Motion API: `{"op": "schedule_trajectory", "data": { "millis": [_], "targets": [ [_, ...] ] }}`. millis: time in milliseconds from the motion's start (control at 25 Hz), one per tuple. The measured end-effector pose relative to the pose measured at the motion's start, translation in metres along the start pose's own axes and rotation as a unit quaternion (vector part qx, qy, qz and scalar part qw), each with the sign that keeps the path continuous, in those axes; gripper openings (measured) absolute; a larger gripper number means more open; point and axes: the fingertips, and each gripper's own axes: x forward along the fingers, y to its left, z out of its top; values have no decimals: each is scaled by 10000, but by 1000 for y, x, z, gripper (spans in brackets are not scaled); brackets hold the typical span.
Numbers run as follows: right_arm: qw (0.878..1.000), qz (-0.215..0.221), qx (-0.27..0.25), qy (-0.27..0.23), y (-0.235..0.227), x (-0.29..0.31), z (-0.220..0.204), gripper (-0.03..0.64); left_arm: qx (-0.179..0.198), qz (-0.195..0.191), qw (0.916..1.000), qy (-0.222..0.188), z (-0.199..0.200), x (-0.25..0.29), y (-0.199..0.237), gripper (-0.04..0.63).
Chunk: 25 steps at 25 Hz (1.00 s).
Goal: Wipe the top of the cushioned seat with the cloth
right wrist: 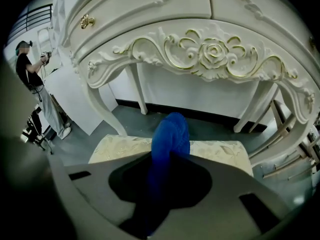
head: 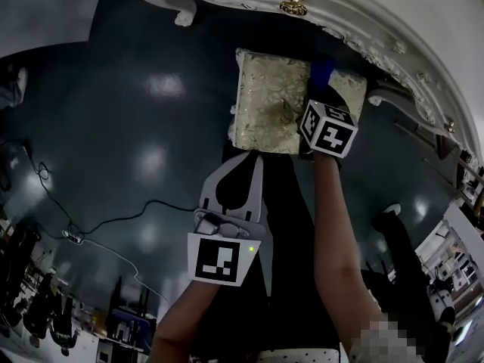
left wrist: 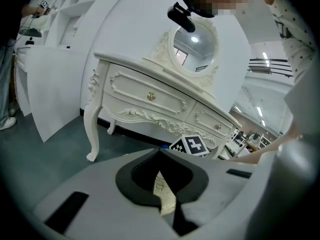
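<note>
The cushioned seat (head: 266, 103), covered in pale fabric with a gold leaf pattern, stood on the dark floor (head: 136, 104) just in front of the white dressing table (head: 378, 29). Its far edge was near the table's carved front. The blue cloth (right wrist: 170, 136) was over the far right part of the seat top. It rose in a thick roll out of the right gripper (right wrist: 167, 169), whose jaws were closed on the cloth's lower part. From the pictures I could not tell if the cloth pressed on the fabric or only hung above it.

In the head view the right gripper reached over the seat's right side, with its marker cube above the near right corner. The left gripper (head: 240, 165) was held back on the near side of the seat, its tips just short of the near edge. Its jaws were drawn together and held nothing; through the dark opening between them only a thin strip of the seat fabric showed.

The dressing table had gilded scrolls, gold drawer knobs (right wrist: 87, 20) and an oval mirror (left wrist: 194, 45) on top. A thin cable (head: 113, 221) ran across the floor at the left. In the right gripper view, another person (right wrist: 31, 71) stood well apart in the background.
</note>
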Motion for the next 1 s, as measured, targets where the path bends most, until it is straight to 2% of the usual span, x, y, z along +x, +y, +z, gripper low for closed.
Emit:
{"op": "schedule_trajectory", "data": {
  "millis": [1000],
  "targets": [
    [9972, 606, -434, -84, 95, 11, 6, 86, -341, 574, 9973, -303, 6, -32, 34, -5]
  ]
}}
